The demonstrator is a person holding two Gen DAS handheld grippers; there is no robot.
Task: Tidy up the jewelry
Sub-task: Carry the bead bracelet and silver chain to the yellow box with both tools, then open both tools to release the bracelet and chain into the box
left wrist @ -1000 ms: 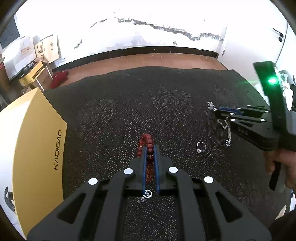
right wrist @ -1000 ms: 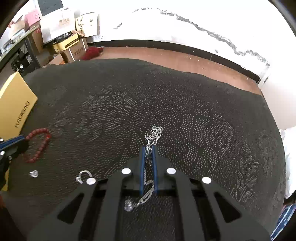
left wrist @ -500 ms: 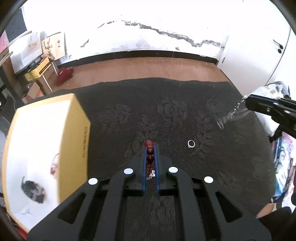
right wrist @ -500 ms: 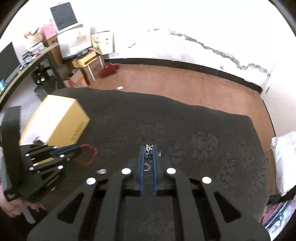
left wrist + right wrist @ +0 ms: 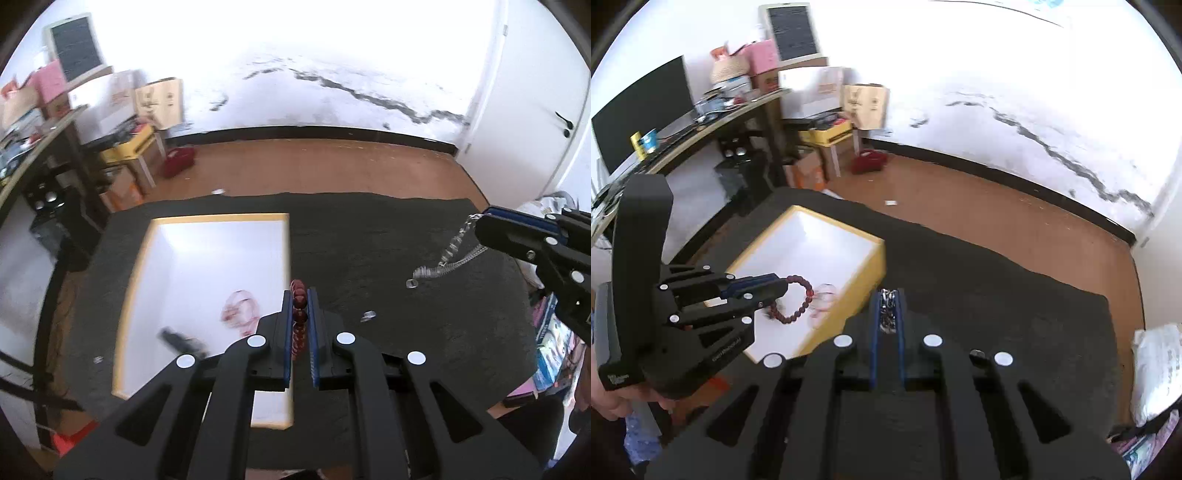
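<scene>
My left gripper (image 5: pixel 299 295) is shut on a dark red bead bracelet (image 5: pixel 298 306) and holds it in the air by the right edge of the open yellow box (image 5: pixel 133 280) with a white inside. In the right wrist view the bracelet (image 5: pixel 798 299) hangs as a loop from the left gripper (image 5: pixel 783 286) over the box (image 5: pixel 875 266). My right gripper (image 5: pixel 886 295) is shut on a silver chain (image 5: pixel 887 314), which dangles from it (image 5: pixel 452 254) above the dark cloth. A silver ring (image 5: pixel 368 316) lies on the cloth.
A pink bracelet (image 5: pixel 240 310) and a dark item (image 5: pixel 181 341) lie inside the box. The dark patterned cloth (image 5: pixel 388 229) covers the table. A desk with a monitor (image 5: pixel 646 107) and stacked boxes stands to the left. Brown floor lies beyond the table's far edge.
Both grippers have risen high above the table with their jewelry. The left one has swung the bead bracelet toward the box; the chain now hangs free off the cloth.
</scene>
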